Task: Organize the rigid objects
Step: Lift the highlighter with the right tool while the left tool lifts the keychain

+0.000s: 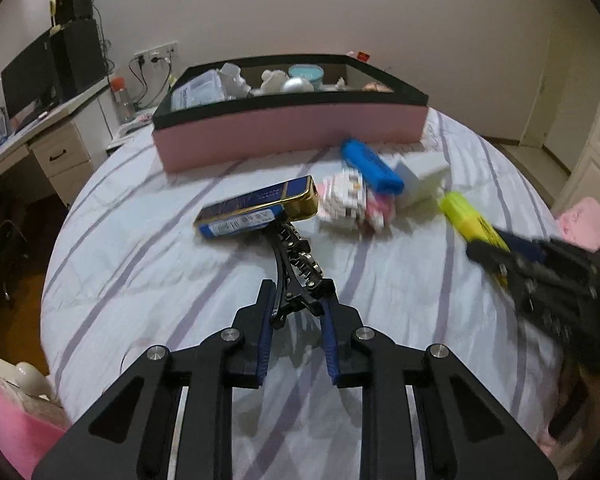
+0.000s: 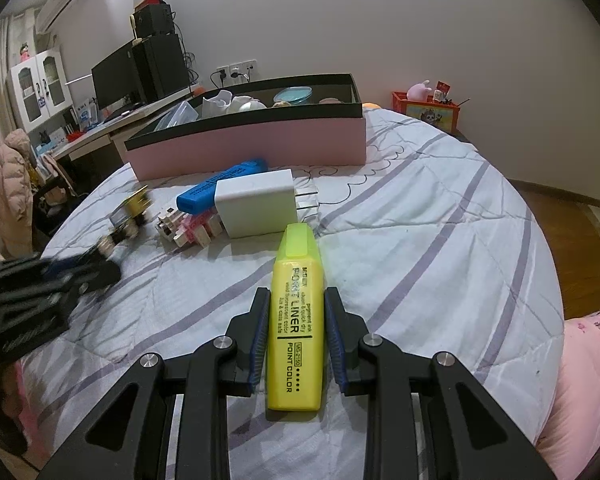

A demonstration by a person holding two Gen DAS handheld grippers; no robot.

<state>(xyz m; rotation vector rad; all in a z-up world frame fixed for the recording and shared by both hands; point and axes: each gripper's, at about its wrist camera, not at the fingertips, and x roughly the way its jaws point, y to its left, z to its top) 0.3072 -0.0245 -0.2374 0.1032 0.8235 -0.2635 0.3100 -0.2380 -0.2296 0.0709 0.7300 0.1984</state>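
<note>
The right gripper (image 2: 296, 332) was clamped on the yellow highlighter (image 2: 296, 320) above the bed (image 2: 440, 240), the left gripper (image 1: 296, 300) apparently pinching a black metal tool (image 1: 296, 268); both warranted level carriage to the pink box (image 2: 260, 140).

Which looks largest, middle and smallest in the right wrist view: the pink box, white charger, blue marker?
1. pink box
2. white charger
3. blue marker, partly hidden behind the charger, so its rank against the charger is unsure.
</note>
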